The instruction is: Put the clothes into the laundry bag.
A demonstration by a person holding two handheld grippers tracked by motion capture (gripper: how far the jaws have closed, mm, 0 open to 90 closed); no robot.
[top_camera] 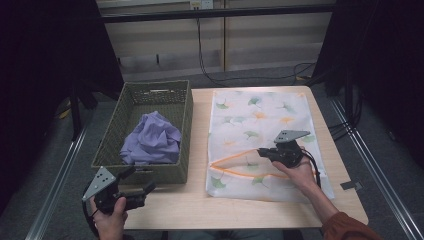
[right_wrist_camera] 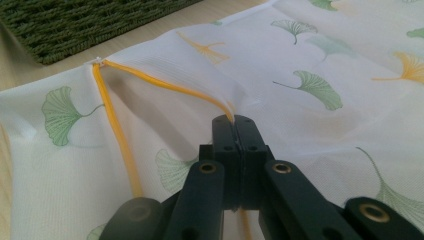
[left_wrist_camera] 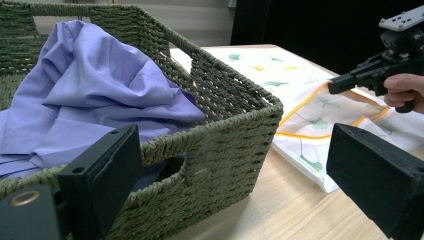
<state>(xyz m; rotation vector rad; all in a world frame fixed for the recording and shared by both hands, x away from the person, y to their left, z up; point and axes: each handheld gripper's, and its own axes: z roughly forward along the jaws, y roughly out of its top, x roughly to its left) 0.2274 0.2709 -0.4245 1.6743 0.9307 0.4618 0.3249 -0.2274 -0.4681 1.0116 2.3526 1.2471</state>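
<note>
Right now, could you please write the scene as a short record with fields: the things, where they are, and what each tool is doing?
surface: light wooden table
basket: green woven rectangular basket, on the table's left side
basket contents: crumpled lilac cloth
bag: white mesh laundry bag with ginkgo-leaf print and orange zip edge, flat on the table, right of the basket
right tool: shut on the bag's upper orange edge, lifting it so the mouth gapes
left tool: open, empty, near the basket's front corner

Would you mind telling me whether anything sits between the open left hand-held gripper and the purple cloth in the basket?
Yes: the basket's near woven wall stands between the left hand-held gripper and the purple cloth.
</note>
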